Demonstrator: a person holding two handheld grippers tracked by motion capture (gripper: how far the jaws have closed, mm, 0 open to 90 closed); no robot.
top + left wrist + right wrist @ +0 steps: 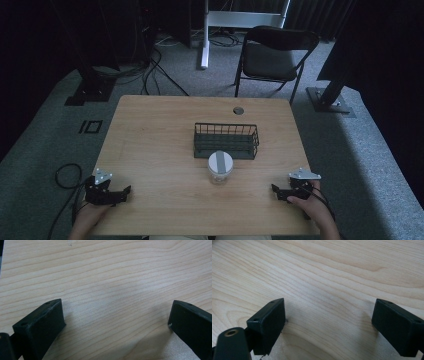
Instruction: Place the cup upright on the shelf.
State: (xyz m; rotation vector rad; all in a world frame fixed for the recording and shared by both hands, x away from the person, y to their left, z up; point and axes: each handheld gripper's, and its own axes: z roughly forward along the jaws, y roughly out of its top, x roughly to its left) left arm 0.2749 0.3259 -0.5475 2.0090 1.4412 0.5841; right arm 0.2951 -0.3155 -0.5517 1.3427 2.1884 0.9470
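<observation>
The left claw (117, 194) rested near the front left corner of the tabletop (150, 145), its jaws spread wide with nothing between them; in the left gripper view the two black jaws stood far apart over bare wood grain. The right claw (280, 192) lay near the front right corner, likewise spread wide and empty, and the right gripper view showed the same bare boards between its jaws. Each was gripped by a hand coming in from the near edge.

Between the two claws, and well apart from both, a small clear jar (220, 167) stood upright near the middle of the tabletop, capped by a pale grey lid (220, 161) with a darker stripe across it. It stood just in front of a dark wire basket (226, 141), near the basket's front wall; whether they touched could not be told.

The jar looked light, seemingly empty or nearly so, though its contents were too small to make out. Its walls would probably be stiff and smooth, so slippery under hard jaws, and if glass, breakable when knocked over or squeezed hard. The best hold would likely be across the body just below the lid, jaws level on opposite sides, closing gently; a grip on the lid alone might twist it or let the jar swing.
</observation>
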